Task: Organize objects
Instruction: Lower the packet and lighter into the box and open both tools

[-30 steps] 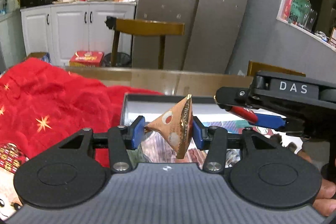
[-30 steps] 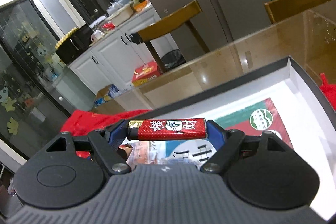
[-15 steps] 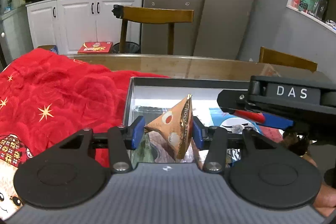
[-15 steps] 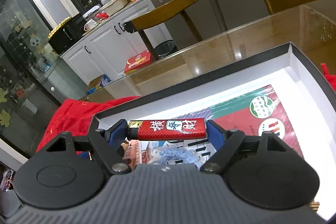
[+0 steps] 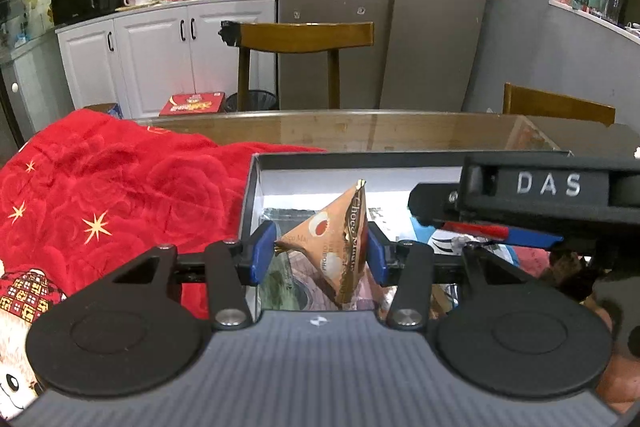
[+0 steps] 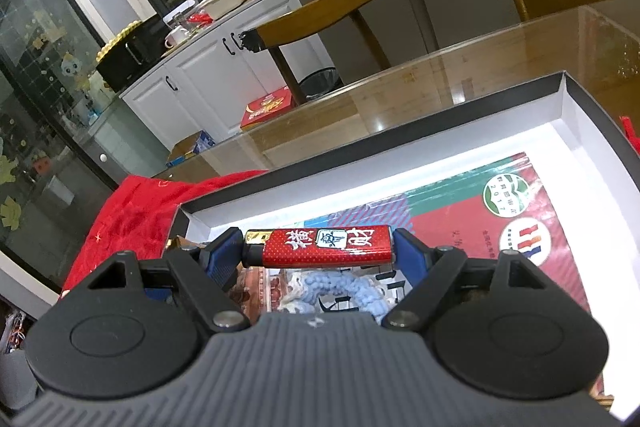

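My left gripper [image 5: 318,253] is shut on a brown triangular snack packet [image 5: 334,243] and holds it above the near left part of a shallow black-rimmed box [image 5: 251,187]. My right gripper [image 6: 320,253] is shut on a red lighter [image 6: 324,245] held crosswise, over the same box [image 6: 576,99]. The right gripper also shows in the left wrist view [image 5: 500,233], close on the right. In the box lie a red and green printed packet [image 6: 480,219] and a light blue knitted item [image 6: 332,287].
The box sits on a glass-topped wooden table [image 5: 360,131]. A red blanket with gold stars [image 5: 100,195] covers the table's left side. Wooden chairs [image 5: 296,39] stand behind the table, with white cabinets [image 5: 160,59] and a fridge beyond.
Both grippers have lowered and tilted down toward the box, so more of its inside shows. Each still holds its object.
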Motion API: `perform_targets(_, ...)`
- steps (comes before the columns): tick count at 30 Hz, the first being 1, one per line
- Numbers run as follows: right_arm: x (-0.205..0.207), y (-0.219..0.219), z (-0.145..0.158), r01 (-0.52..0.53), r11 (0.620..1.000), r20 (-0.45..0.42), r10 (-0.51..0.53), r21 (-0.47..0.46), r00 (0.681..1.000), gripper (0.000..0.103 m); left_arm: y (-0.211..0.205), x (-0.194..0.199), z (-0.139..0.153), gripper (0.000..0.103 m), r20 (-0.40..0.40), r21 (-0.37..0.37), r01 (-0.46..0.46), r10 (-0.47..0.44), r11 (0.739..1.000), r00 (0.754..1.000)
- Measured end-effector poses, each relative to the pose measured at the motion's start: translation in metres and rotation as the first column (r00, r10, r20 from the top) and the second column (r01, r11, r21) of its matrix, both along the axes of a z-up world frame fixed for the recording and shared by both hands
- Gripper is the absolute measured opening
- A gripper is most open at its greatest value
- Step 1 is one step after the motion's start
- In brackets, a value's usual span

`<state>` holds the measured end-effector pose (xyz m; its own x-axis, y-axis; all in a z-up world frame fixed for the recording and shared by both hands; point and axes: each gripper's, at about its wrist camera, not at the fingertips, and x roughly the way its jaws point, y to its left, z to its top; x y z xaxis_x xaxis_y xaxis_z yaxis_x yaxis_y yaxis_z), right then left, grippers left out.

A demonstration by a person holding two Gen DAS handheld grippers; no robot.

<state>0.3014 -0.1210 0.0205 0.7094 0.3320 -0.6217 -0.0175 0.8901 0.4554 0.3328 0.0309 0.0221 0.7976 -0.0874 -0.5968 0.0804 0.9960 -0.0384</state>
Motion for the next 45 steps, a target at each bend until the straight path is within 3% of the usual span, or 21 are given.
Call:
perform_targets(19, 0.002, -0.009, -0.003, -0.013, 0.999, -0.001, 0.013, 0.051, 1.000, 0.081, 0.007, 0.004, -0.001, 0.054, -0.020, -0.035, 0.020, -0.021, 0.999, 1.000)
perform_targets(32, 0.001, -0.010, -0.003, -0.014, 0.998, -0.001, 0.014, 0.057, 1.000, 0.081, 0.002, 0.006, -0.003, 0.054, -0.036, -0.001, 0.033, -0.033, 0.999, 0.999)
perform_targets(35, 0.002, -0.010, -0.002, -0.018, 0.998, -0.001, 0.018, 0.060, 1.000, 0.083, 0.004, 0.007, -0.003, 0.054, -0.047, -0.022, 0.036, -0.037, 0.999, 0.998)
perform_targets(38, 0.002, -0.010, -0.002, -0.014, 0.998, 0.001, 0.014, 0.059, 1.000, 0.090, 0.006, 0.008, -0.004, 0.060, -0.056, -0.038, 0.053, -0.055, 0.998, 0.997)
perform_targets(45, -0.001, -0.015, 0.004, -0.035, 0.993, 0.019, 0.033, 0.113, 0.999, 0.093, 0.005, 0.004, -0.001, 0.071, -0.058, -0.052, 0.096, -0.099, 0.994, 0.993)
